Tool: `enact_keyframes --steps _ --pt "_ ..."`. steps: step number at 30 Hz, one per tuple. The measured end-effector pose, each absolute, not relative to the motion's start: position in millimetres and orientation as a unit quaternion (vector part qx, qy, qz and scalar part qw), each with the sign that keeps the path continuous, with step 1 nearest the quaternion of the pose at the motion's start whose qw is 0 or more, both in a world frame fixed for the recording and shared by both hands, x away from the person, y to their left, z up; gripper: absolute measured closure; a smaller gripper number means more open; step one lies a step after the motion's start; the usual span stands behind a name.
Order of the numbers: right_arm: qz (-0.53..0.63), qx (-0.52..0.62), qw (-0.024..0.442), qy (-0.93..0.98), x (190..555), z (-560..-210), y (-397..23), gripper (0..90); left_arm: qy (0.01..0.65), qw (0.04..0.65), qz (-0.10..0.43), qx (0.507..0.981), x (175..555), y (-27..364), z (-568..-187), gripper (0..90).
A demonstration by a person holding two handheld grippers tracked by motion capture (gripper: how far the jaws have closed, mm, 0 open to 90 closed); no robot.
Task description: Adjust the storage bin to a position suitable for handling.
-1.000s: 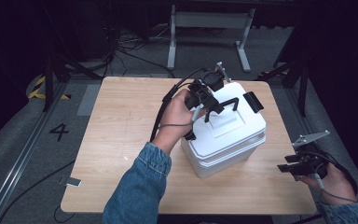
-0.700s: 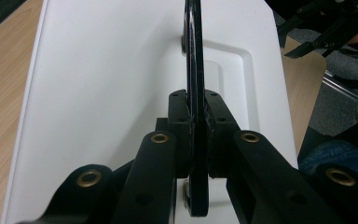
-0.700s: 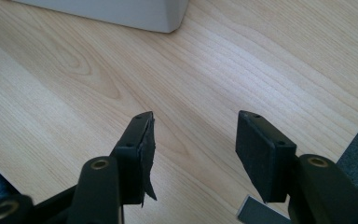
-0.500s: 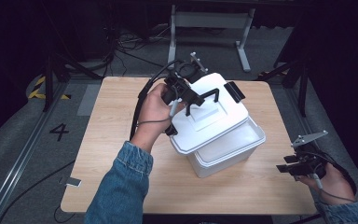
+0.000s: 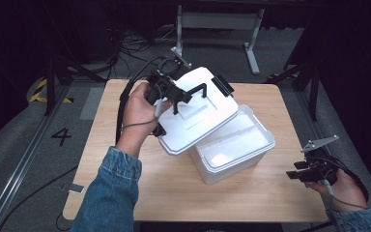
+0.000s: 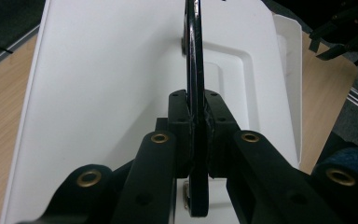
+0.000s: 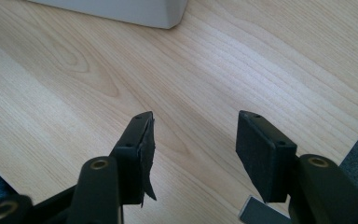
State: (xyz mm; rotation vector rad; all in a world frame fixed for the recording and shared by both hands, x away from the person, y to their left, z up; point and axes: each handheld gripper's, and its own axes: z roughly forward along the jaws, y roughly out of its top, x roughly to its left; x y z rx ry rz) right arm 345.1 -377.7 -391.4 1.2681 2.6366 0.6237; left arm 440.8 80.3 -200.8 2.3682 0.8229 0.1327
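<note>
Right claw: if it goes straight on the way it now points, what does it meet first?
Probably the wooden table: the open right claw looks down at it, with nothing between. The white box lies farther ahead; depth is unclear.

One lid [image 5: 200, 111], one box [image 5: 236, 150], two grippers [image 5: 166, 94] [image 5: 309, 171].

A pale wooden table [image 5: 125, 193] stands on grey floor [image 5: 24, 159].
</note>
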Motion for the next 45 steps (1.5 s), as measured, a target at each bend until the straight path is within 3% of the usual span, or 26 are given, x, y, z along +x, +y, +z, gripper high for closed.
enact_keyframes --steps 25,45 --pt "0.205 0.425 0.069 0.879 346.5 -394.7 -374.7 46.9 0.388 0.308 0.07 0.866 434.9 163.8 -212.8 83.9" --pt "0.202 0.423 0.075 0.88 346.8 -396.6 -372.8 47.2 0.454 0.279 0.072 0.843 445.0 207.4 -267.3 83.9"
